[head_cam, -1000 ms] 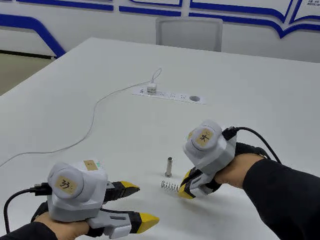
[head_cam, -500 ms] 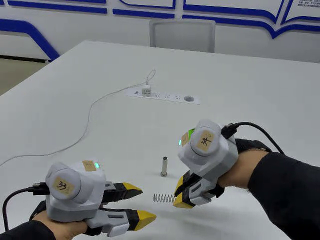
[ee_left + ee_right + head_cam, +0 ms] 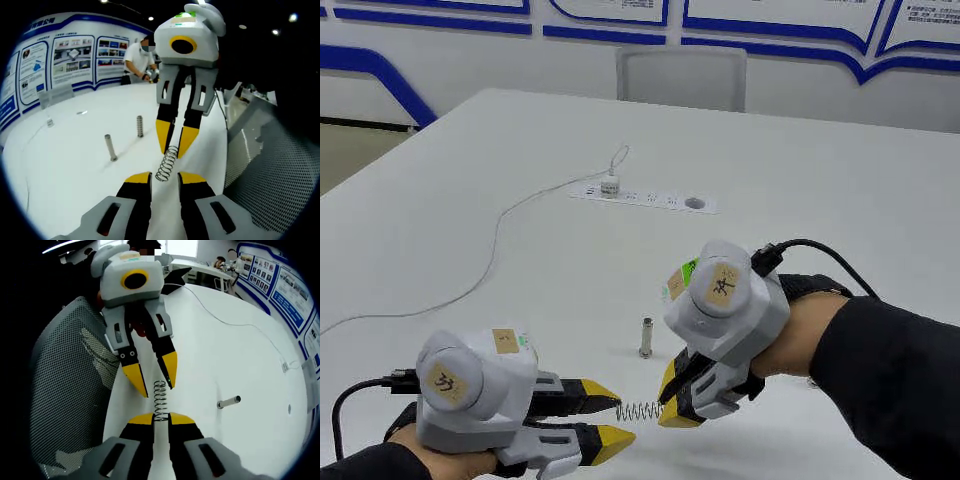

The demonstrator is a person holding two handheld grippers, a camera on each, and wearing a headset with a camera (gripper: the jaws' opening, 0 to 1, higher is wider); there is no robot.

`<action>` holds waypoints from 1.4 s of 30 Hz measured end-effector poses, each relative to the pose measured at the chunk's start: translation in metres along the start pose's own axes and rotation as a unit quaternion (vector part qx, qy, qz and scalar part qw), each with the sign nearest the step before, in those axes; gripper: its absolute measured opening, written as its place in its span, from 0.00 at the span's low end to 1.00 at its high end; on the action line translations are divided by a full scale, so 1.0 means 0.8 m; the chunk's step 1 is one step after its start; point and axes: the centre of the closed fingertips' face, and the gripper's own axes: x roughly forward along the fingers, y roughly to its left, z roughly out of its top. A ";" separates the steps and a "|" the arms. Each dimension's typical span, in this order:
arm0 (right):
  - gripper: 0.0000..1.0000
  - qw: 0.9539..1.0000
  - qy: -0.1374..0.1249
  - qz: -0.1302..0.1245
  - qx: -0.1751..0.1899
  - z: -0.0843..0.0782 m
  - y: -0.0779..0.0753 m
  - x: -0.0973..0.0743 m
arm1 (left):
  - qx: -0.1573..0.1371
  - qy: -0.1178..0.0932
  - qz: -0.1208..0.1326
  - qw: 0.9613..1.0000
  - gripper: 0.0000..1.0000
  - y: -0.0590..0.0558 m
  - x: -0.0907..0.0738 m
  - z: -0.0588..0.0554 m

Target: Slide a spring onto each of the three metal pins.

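A small metal spring (image 3: 640, 410) hangs level above the white table (image 3: 800, 180), with my right gripper (image 3: 670, 412) shut on its right end. My left gripper (image 3: 615, 418) is open, and the spring's free end reaches between its yellow tips. In the left gripper view the spring (image 3: 167, 162) runs from my left gripper (image 3: 165, 177) up to the right gripper (image 3: 174, 142). Two upright metal pins (image 3: 110, 147) (image 3: 140, 126) stand bare to the left. One pin (image 3: 646, 337) stands just behind the spring. In the right gripper view my right gripper (image 3: 161, 419) pinches the spring (image 3: 159, 397), facing the left gripper (image 3: 152, 377).
A white power strip (image 3: 655, 198) with a plug and a long cable (image 3: 495, 250) lies mid-table. A grey chair (image 3: 680, 75) stands at the far edge. A mesh chair back (image 3: 260, 165) sits close behind me. People stand in the background.
My right gripper lifted the spring off the table and carried it left. The left gripper came in to meet it, so the spring's free end now sits between its open tips.
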 end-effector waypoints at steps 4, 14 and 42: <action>0.11 1.000 0.001 0.003 -0.007 0.003 0.003 -0.001 | 0.005 -0.001 -0.002 1.000 0.17 -0.001 0.000 0.000; 0.11 1.000 -0.020 0.009 0.013 0.015 0.003 -0.016 | 0.010 -0.003 -0.008 1.000 0.12 -0.003 0.001 0.000; 0.11 0.997 -0.063 -0.016 -0.029 0.069 0.007 -0.028 | 0.007 -0.009 -0.009 1.000 0.12 -0.005 -0.001 0.005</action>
